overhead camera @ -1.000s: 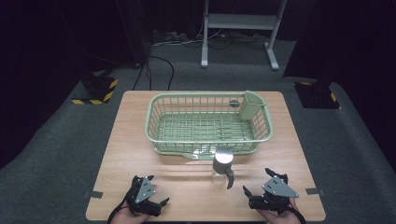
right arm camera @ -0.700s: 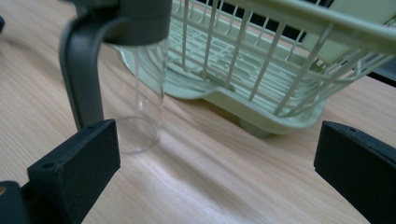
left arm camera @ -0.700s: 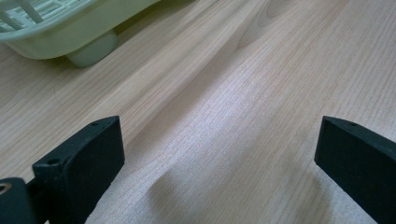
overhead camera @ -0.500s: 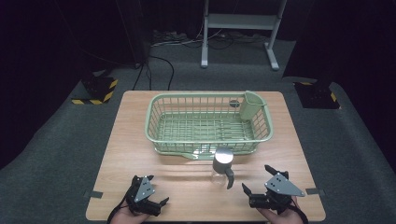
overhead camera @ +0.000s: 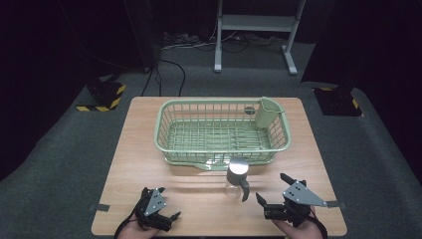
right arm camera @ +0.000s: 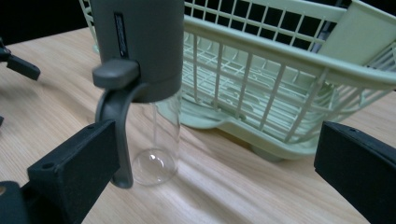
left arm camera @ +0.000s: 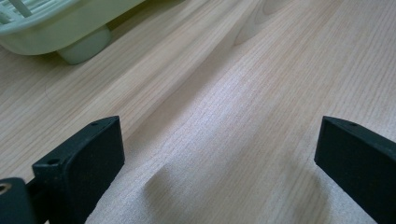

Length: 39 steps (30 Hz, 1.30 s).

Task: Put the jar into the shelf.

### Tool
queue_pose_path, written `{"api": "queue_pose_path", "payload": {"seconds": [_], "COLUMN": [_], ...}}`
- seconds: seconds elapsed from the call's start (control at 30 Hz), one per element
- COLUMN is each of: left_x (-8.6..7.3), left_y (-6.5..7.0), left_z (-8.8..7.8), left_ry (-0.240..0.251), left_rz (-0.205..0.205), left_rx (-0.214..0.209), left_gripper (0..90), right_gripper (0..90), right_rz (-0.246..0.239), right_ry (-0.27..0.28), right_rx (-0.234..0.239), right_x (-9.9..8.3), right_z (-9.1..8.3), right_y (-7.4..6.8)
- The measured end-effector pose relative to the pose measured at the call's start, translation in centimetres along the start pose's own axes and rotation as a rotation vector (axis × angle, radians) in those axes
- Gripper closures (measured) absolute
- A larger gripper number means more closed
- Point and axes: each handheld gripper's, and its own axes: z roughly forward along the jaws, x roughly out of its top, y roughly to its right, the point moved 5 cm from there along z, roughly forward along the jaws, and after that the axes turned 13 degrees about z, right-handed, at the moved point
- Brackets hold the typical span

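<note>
Clear glass bottle [overhead camera: 236, 180] with grey cap and hanging handle, upright on the worktop [overhead camera: 149, 149], just in front of the green dish basket [overhead camera: 169, 144] and apart from both grippers. Right gripper [overhead camera: 278, 199] near the bottle's right, jaws spread wide, empty. Left gripper [overhead camera: 166, 219] at the near left edge, jaws likewise spread over bare wood.
</note>
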Motion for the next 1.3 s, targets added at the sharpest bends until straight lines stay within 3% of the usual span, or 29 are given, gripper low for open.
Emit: {"api": "queue_pose_path", "payload": {"seconds": [0.3, 0.57, 0.73, 1.3], "left_x": [0.1, -0.1, 0.0, 0.0], "left_y": [0.0, 0.1, 0.0, 0.1], "left_z": [-0.1, 0.2, 0.0, 0.0], "left_ry": [0.014, -0.018, -0.002, 0.003], "left_rz": [-0.014, 0.004, -0.009, 0.000], "left_rx": [0.001, -0.013, -0.015, -0.013], "left_gripper": [1.9, 1.9, 1.9, 1.9], "right_gripper": [0.0, 0.0, 0.0, 0.3], "right_rz": [0.030, 0.046, 0.055, 0.064], "right_ry": [0.015, 0.033, 0.030, 0.044], "right_rx": [0.025, 0.047, 0.066, 0.107], "right_x": [1.1, 2.3, 2.8, 4.0], "right_z": [0.5, 1.2, 2.2, 4.6], "right_y": [-0.7, -1.4, -2.0, -3.7]}}
